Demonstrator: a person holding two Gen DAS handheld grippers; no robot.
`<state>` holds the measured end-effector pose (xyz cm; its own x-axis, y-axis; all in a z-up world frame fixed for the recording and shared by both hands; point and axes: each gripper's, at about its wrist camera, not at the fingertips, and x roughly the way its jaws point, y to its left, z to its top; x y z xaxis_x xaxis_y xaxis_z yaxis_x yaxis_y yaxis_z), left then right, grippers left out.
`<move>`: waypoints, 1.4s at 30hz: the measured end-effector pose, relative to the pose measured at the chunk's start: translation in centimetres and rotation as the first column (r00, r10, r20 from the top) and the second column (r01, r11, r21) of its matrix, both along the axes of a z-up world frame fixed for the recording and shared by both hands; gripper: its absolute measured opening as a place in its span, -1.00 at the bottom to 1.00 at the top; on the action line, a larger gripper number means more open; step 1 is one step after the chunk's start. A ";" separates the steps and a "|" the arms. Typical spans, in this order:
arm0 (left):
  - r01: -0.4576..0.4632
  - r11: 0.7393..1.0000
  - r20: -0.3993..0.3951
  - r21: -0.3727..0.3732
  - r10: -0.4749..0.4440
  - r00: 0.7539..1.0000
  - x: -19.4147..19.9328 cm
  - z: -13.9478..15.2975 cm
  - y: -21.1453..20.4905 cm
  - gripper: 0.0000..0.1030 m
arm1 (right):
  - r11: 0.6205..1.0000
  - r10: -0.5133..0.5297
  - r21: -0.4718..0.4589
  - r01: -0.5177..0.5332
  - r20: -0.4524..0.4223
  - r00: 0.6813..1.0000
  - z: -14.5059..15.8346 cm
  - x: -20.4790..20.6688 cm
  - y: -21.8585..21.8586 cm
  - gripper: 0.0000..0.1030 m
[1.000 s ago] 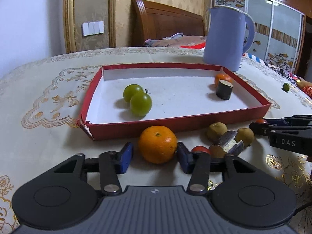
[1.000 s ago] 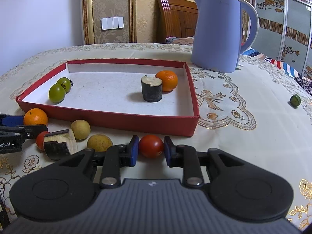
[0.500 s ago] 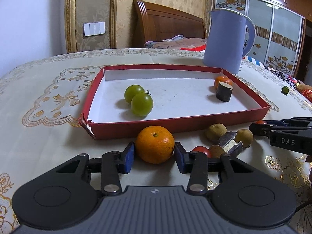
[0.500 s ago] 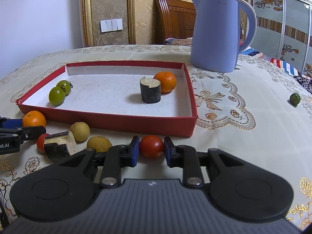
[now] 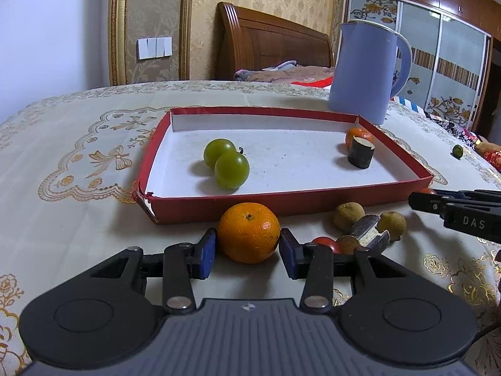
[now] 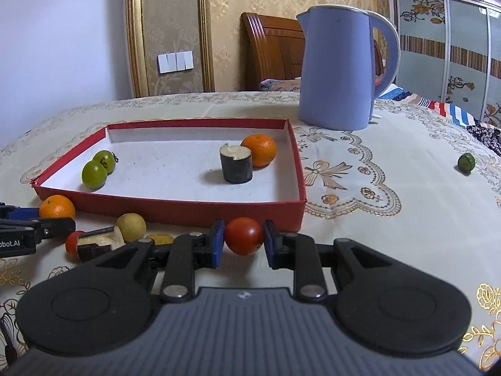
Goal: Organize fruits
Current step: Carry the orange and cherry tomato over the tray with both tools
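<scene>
— On the cloth-covered surface (image 5: pixel 78 206), where was the orange (image 5: pixel 248 232)?
— Just before the red tray (image 5: pixel 281 203), clamped between the left gripper (image 5: pixel 247 250) fingers.
— And the right gripper (image 6: pixel 243 241)?
— Closed on a red tomato (image 6: pixel 244 235) — by the tray's near corner.

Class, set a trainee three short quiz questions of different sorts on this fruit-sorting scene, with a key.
1. True or false: the left gripper brackets an orange.
2. How many green fruits lie in the red tray?
3. The right gripper brackets: A) red tomato B) brown fruit C) kettle

Key: 1 true; 2 two; 3 A
</scene>
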<state>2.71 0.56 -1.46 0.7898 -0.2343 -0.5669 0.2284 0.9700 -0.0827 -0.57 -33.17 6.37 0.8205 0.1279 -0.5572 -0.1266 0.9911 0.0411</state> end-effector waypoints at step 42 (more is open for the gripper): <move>-0.030 0.998 0.015 0.047 0.029 0.999 10.2 3.3 -1.9 -0.19 | 0.996 0.073 -0.056 -0.072 0.011 0.997 2.4 7.6 5.5 -0.52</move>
